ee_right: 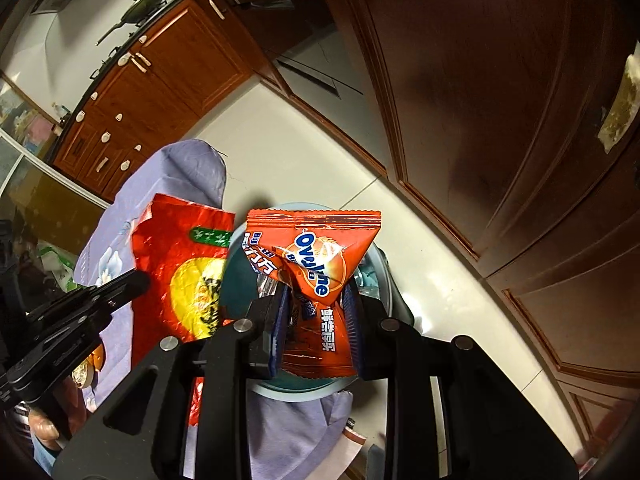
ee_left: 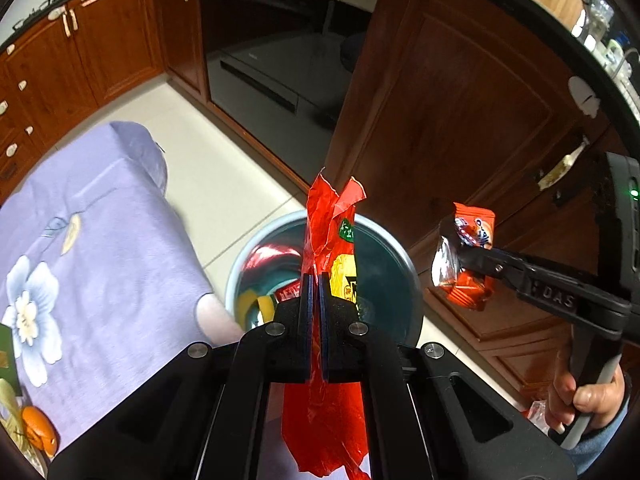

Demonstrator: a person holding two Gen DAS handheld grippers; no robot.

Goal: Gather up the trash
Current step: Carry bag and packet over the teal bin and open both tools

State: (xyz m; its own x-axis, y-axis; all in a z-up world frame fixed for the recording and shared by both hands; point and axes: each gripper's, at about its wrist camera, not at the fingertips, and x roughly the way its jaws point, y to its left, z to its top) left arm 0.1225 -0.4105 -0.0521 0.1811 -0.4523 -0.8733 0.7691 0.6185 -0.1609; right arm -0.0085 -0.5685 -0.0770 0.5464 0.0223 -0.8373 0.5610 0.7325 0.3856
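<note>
My left gripper (ee_left: 318,280) is shut on a red foil wrapper (ee_left: 332,216) with a yellow disc print, held above a grey-blue trash bin (ee_left: 384,240) on the floor. The wrapper also shows in the right wrist view (ee_right: 184,264), with the left gripper (ee_right: 136,280) on it. My right gripper (ee_right: 316,304) is shut on an orange Ovaltine packet (ee_right: 316,256), over the bin (ee_right: 380,268). In the left wrist view the right gripper (ee_left: 456,252) holds the packet (ee_left: 472,232) to the right of the bin. Red and yellow trash (ee_left: 264,276) lies inside the bin.
A table under a purple flowered cloth (ee_left: 88,248) stands left of the bin, with orange peel (ee_left: 38,432) at its near corner. Brown wooden cabinets (ee_left: 460,100) rise behind and to the right. A dark oven front (ee_left: 272,60) and white floor tiles (ee_left: 224,140) lie beyond.
</note>
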